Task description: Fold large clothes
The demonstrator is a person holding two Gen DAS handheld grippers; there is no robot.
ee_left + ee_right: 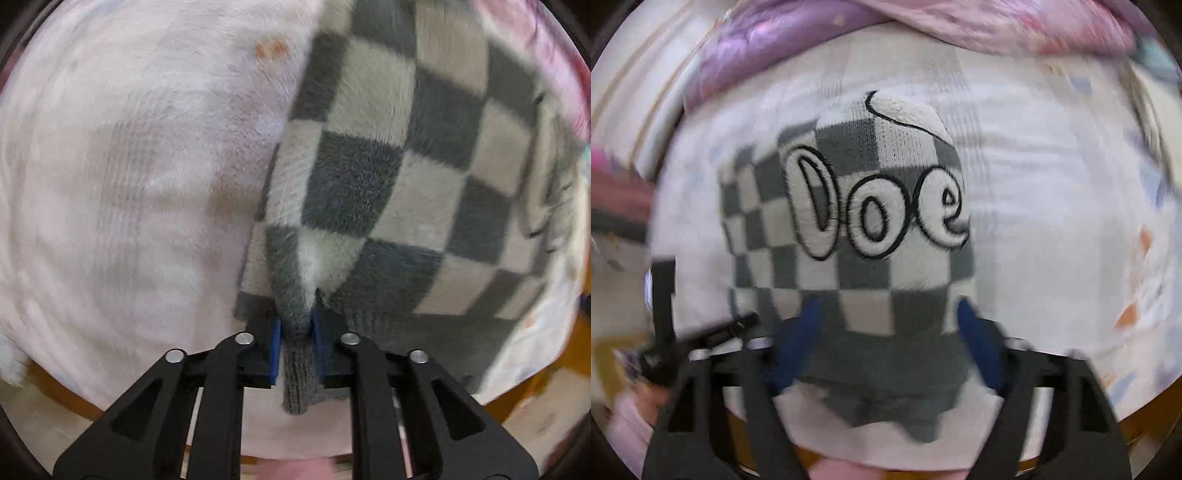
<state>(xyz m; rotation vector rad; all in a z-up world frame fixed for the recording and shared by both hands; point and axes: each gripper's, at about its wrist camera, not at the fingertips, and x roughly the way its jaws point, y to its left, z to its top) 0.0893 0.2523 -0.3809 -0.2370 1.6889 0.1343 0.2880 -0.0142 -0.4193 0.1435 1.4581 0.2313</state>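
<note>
Presently the left tool (295, 328) pinches the ribbed hem of the grey-and-white checkered fleece sweater (388, 177) on the pale sheet (129, 184), right tool (886, 332) jaws apart astride that hem.

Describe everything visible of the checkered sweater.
The checkered sweater is fuzzy knit in grey and off-white squares, with a grey ribbed hem and raised white letters outlined in black on its front. It lies bunched on a pale pink blanket. The left gripper pinches a fold of the hem between blue pads; the right gripper straddles the hem, its contact blurred.
</note>
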